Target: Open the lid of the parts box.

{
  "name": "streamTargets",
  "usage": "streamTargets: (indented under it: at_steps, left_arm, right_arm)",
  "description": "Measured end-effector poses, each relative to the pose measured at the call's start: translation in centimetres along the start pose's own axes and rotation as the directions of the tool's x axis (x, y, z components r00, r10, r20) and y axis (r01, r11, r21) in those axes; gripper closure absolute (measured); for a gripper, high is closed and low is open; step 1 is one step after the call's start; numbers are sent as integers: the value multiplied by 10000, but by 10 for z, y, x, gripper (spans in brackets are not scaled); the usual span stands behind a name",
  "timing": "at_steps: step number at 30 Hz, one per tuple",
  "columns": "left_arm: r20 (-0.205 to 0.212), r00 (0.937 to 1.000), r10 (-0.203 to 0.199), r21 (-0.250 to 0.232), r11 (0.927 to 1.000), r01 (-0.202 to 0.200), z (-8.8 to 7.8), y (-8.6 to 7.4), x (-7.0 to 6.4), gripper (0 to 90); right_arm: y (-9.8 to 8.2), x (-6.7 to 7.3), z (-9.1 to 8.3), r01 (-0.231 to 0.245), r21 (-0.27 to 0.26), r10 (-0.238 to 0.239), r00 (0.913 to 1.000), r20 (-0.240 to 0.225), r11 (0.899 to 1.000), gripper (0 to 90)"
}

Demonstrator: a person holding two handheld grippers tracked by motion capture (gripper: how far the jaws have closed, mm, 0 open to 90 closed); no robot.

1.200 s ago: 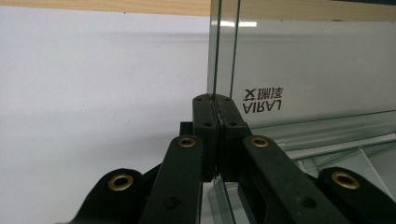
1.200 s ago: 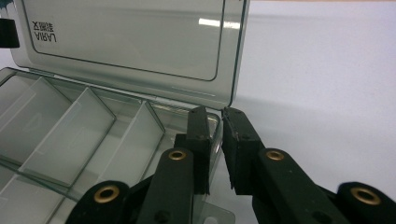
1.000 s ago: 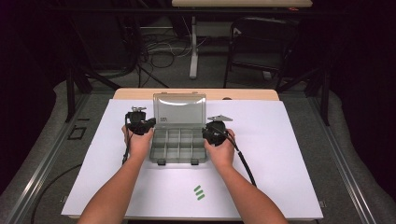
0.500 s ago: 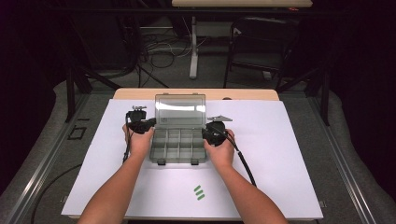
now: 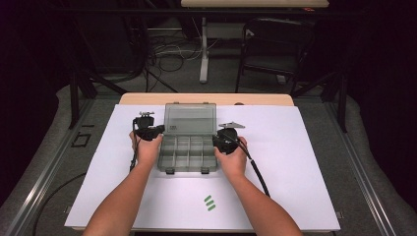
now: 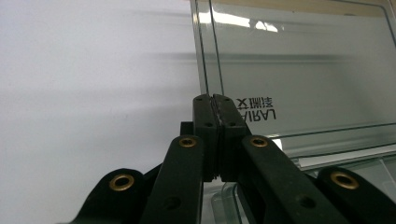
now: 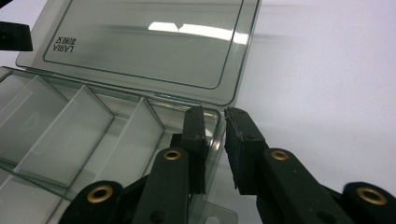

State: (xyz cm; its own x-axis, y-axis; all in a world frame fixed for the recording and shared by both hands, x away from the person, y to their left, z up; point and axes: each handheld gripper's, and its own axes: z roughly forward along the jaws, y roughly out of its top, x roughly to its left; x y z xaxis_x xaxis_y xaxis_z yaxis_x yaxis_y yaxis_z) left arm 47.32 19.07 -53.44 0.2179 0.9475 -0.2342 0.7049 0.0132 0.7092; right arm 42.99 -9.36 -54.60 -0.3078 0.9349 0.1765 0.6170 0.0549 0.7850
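High view shows me the clear plastic organizer box (image 5: pixel 188 147) in the middle of the white table mat (image 5: pixel 305 162), its lid (image 5: pixel 190 118) swung up at the far side and its compartments bare. I judge it light, stiff, slick and thin-walled, so it will skate and could crack; the side walls or the lid edge look like the best grips. My left gripper (image 6: pixel 215 105) sits at the box's left side with jaws pressed together, just in front of the lid's edge. My right gripper (image 7: pixel 215 122) has its jaws slightly apart, straddling the right wall without pinching it. The green mark (image 5: pixel 210 202) lies nearer me, out of the way.
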Motion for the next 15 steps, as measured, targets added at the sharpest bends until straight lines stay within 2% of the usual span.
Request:
streamTargets:
  at_steps: [15]
  left_arm:
    - [-35, 10000, -38, 105, 9999, 39, 3, -1, 0, 898]
  right_arm:
    - [-1, 0, 0, -68, -30, 68, 10000, -16, 10000, 779]
